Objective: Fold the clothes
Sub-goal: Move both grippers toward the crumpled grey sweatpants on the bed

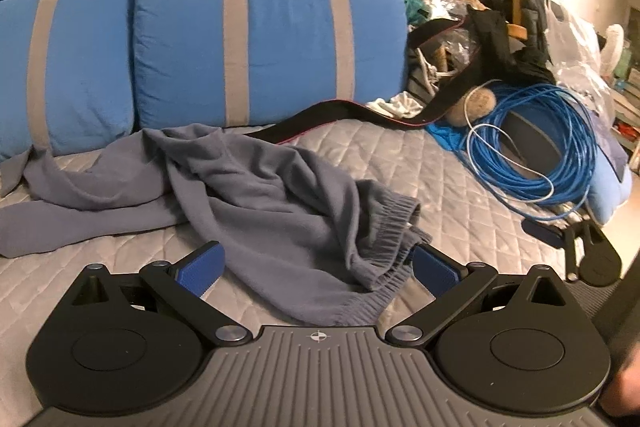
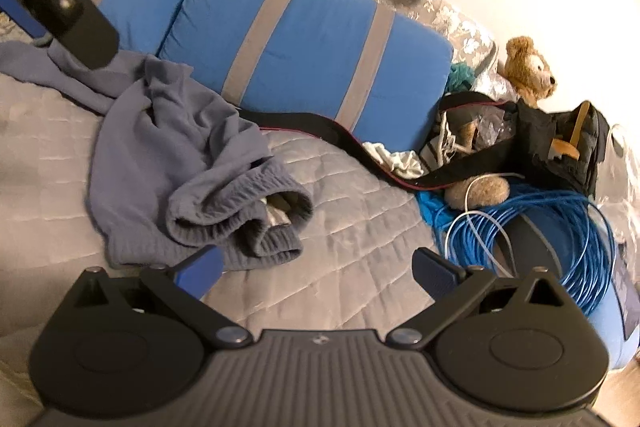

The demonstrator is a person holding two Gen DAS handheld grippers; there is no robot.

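Left wrist view: the left gripper (image 1: 318, 267) has its jaws spread wide, grasping nothing, over the ribbed elastic waistband of crumpled grey-blue sweatpants (image 1: 256, 183). The soft knit garment lies on the quilted grey bedspread (image 1: 420, 167), its long axis running from the near waistband away to the left toward blue striped cushions (image 1: 264, 43).

Right wrist view: the right gripper (image 2: 318, 267) is likewise released and empty, beside the bunched waistband. A coiled blue cable (image 2: 560, 247) lies to the right, well apart from the sweatpants.

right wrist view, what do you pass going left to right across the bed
grey garment → blue striped cushion → black strap → teddy bear → black bag
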